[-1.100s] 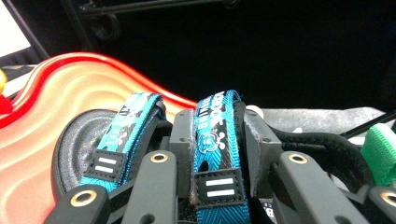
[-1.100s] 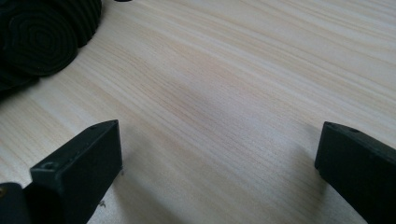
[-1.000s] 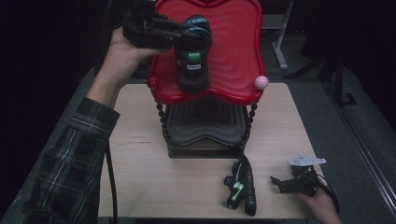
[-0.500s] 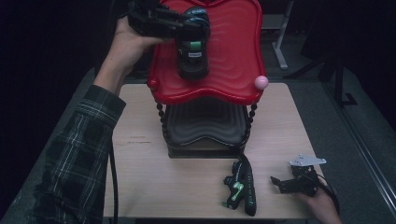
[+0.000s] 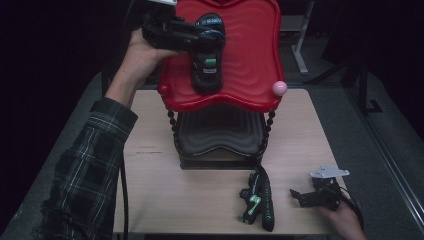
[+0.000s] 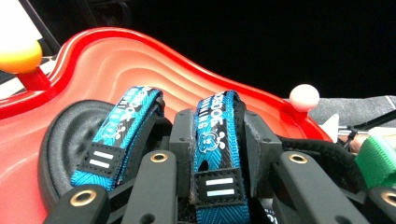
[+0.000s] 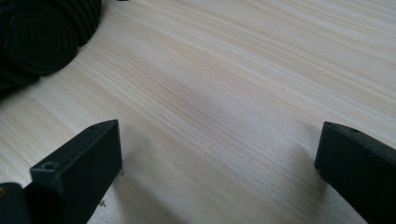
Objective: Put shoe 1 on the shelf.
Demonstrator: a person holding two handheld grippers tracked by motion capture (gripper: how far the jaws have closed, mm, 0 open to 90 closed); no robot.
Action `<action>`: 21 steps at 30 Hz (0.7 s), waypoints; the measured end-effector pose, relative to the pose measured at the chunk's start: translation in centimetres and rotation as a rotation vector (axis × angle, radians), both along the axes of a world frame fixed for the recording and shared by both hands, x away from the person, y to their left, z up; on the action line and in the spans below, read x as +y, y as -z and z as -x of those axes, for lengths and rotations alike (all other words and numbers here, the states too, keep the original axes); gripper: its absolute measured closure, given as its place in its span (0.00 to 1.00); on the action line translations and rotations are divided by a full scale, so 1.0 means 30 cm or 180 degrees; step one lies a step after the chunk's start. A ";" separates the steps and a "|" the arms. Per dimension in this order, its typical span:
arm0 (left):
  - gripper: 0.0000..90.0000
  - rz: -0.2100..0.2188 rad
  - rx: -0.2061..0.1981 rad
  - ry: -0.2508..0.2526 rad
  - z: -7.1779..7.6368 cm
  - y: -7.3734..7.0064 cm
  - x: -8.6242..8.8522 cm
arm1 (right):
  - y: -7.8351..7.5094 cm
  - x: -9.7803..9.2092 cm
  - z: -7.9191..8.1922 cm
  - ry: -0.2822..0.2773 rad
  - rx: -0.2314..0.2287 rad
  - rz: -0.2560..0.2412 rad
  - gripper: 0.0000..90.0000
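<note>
High view, upper centre of frame: left gripper point(image 5: 200, 37) holds a black padded item with blue webbing straps point(image 5: 208, 55) over the red wavy top tray point(image 5: 250, 60) of a two-tier stand; a black lower tray point(image 5: 220, 132) sits beneath.

Left gripper view: jaws clenched on one blue printed strap point(image 6: 215, 140), second strap loop to its left, black foam pad lying against the tray.

Judgement: item looks light, soft and floppy; webbing is the firm part, so the strap is the sensible hold, pad likely to sag.

Lower right of high view: right gripper point(image 5: 312, 196) rests near the worktop point(image 5: 150, 190); jaws released, nothing between them. A similar green-strapped item point(image 5: 257, 200) lies just left of it.
</note>
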State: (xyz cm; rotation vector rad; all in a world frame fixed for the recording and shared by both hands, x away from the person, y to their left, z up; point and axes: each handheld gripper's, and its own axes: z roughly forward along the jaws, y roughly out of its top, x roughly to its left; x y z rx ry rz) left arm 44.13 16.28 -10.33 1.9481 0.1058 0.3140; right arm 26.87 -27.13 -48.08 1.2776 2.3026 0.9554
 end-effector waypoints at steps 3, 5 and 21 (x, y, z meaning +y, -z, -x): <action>0.76 0.0049 0.0010 0.0018 0.002 0.011 0.003 | 0.000 0.000 0.000 -0.0001 0.0000 0.0001 0.00; 0.76 0.0111 0.0020 0.0009 0.003 0.019 0.009 | 0.000 0.000 0.000 0.0000 0.0001 0.0001 0.00; 0.33 0.0193 0.0126 -0.0254 0.060 0.010 0.091 | 0.000 0.000 0.001 0.0002 0.0001 0.0002 0.00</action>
